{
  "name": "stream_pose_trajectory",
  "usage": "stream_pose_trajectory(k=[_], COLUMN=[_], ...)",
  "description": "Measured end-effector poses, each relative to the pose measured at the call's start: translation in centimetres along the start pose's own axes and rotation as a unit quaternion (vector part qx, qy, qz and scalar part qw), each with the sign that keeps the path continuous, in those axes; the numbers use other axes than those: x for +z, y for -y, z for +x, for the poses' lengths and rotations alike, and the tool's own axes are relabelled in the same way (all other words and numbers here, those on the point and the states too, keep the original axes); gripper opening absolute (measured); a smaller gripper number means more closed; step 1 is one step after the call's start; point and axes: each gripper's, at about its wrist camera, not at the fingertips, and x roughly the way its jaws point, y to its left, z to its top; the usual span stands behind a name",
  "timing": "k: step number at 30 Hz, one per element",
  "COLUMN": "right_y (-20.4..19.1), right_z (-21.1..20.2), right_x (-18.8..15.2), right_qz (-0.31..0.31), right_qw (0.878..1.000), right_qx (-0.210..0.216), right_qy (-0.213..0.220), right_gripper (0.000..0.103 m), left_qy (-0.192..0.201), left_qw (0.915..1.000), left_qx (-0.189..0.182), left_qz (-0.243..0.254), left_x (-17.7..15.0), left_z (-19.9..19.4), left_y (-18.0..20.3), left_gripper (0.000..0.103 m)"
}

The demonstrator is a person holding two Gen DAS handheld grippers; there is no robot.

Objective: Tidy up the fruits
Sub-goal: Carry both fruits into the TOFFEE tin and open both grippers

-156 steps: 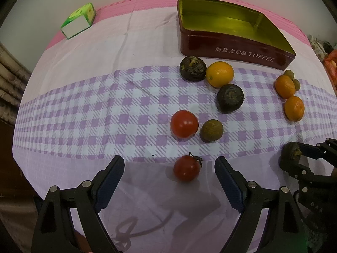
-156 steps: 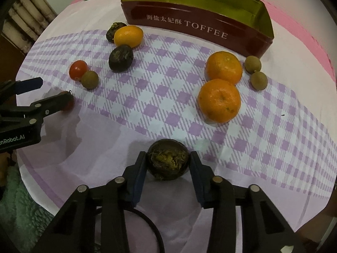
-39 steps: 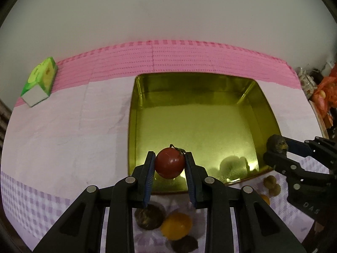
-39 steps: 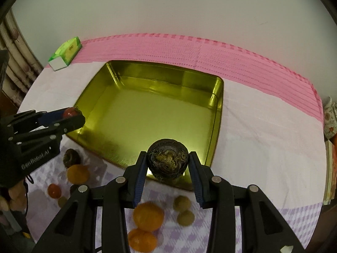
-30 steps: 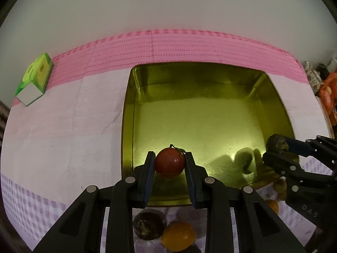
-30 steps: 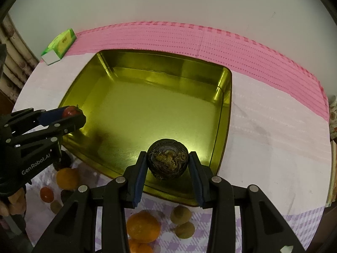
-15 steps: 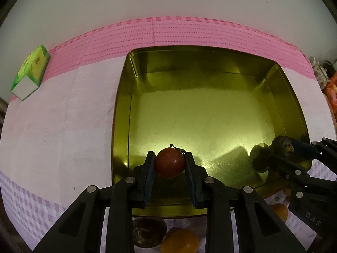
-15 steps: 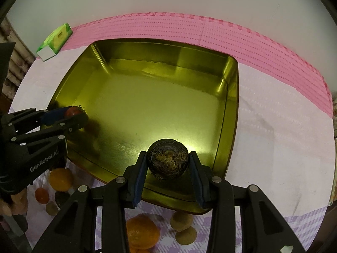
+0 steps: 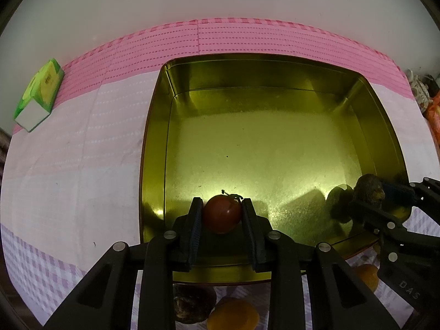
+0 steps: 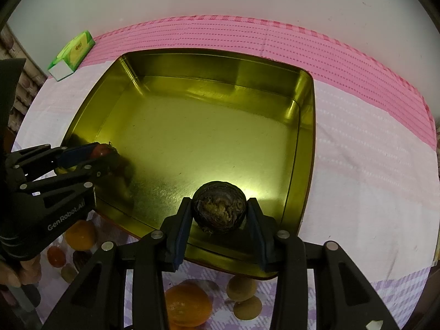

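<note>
Tissue box: small green and white cardboard box (image 9: 38,93), upper left of the left wrist frame, lying on the pink striped edge of the cloth, well apart from the tin.

Worktop: covered in a white cloth with pink stripes and purple checks (image 9: 68,165), checks showing along the bottom of both frames.

Left claw: the left claw (image 9: 221,214), bottom centre of its own frame, is clenched on a small round red tomato (image 9: 221,214) with the stem end up. Sits low over the near left part of the tin floor. From the right wrist frame it's at the left edge (image 10: 100,155), tomato peeking out at the tip.

Tin: big square gold-lined metal tin (image 9: 154,137) fills the middle of both frames, floor bare and shiny.

Right claw: the right claw (image 10: 218,211), bottom centre of its frame, is gripping a dark wrinkled round fruit (image 10: 219,210) over the tin's near right corner. Can't tell if it's touching the floor.

Loose fruit: bottom strip of the right wrist frame, outside the tin's near wall: an orange mandarin (image 10: 188,308) and two small tan round fruits (image 10: 242,287) touching each other.
</note>
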Motion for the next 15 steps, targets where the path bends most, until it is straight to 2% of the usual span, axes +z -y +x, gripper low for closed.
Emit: stream_pose_trajectory(k=[9, 15], right_y=[0.0, -0.1], right_z=[-0.7, -3.0], right_x=[-0.1, -0.2], right_qz=[0.005, 0.013], right_qw=[1.0, 1.0], right_qx=[0.002, 0.004], right_qy=[0.005, 0.026], right_gripper=[0.043, 0.043], left_qy=[-0.002, 0.027], left_qw=[1.0, 0.9996], left_qx=[-0.006, -0.011], left_qz=[-0.002, 0.006], left_x=[0.1, 0.1], left_z=[-0.4, -3.0], left_y=[0.1, 0.4], left_gripper=[0.039, 0.039])
